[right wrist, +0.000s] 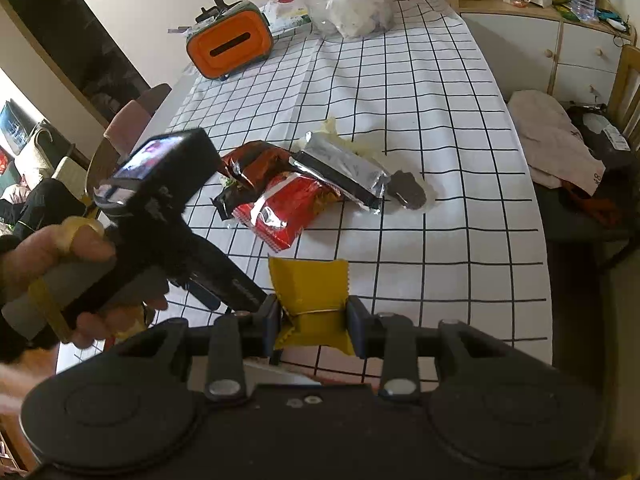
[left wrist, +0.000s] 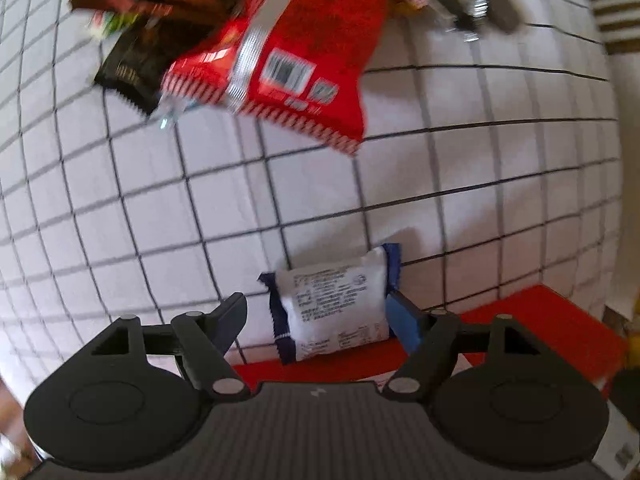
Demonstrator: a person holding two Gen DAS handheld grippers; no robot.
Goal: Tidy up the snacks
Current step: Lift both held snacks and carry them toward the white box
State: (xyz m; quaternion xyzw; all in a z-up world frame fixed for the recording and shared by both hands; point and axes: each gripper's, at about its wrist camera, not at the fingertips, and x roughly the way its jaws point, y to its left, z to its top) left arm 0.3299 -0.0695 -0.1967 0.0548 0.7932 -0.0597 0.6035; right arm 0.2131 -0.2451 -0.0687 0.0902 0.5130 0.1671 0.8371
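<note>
Left wrist view: white snack packet (left wrist: 334, 306), printing too blurred to read, lying crosswise between wide-apart left gripper (left wrist: 320, 316) fingers. Right gripper (right wrist: 312, 324) pinching yellow packet (right wrist: 310, 292).

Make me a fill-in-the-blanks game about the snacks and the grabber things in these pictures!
1. The right gripper is shut on a small ____ packet.
2. The white packet with dark blue ends sits between the fingers of the ____ gripper, whose jaws are apart.
3. The tablecloth is white with a grid of ____ lines.
4. The box with a slot at the far end of the table is ____.

Missing words: yellow; left; black; orange
</note>
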